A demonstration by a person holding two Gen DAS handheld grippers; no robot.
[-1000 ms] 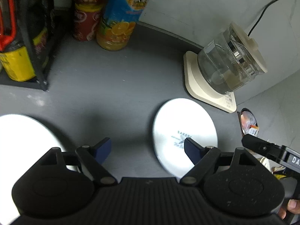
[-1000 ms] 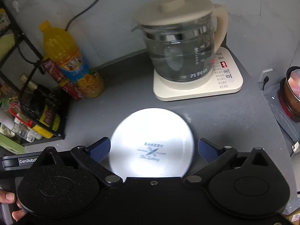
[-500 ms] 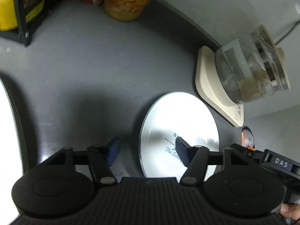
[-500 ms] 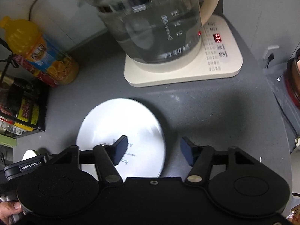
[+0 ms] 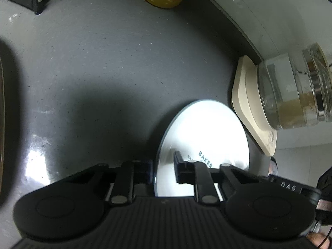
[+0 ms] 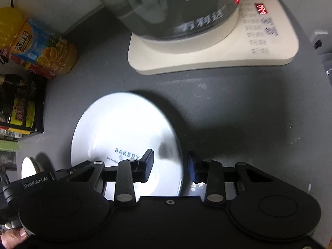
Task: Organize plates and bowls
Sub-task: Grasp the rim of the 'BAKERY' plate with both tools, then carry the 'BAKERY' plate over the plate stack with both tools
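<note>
Nearest the left claw (image 5: 162, 171), the white plate (image 5: 207, 132) printed "BAKERY" has its left rim running between the two fingers: one finger sits over the plate face, the other just outside the edge. The gap is narrow, and the claw looks clenched on the rim, though actual contact is hidden by the fingers. The right claw (image 6: 170, 165) mirrors this on the opposite side, with its left finger over the plate (image 6: 124, 128) and its right finger just beyond the rim, above the grey bench (image 6: 238, 124). Its fingers stand a little apart around the edge, so whether it is pinching or only straddling the rim cannot be told.

Taking the plate from both sides probably keeps it level, since a wide, thin, glossy dish would tip or slip from a single pinch.

Beyond the right claw, close behind the plate, stands the kettle base (image 6: 217, 54) with its lit red display and the glass kettle (image 6: 170, 6) on it; lifting will need care not to knock it. Ahead and to the left are the orange drink bottle (image 6: 41, 47) and a black rack (image 6: 20, 108). A second pale dish (image 6: 29, 167) shows low at the left edge of the right-wrist view, perhaps the stacking partner.
</note>
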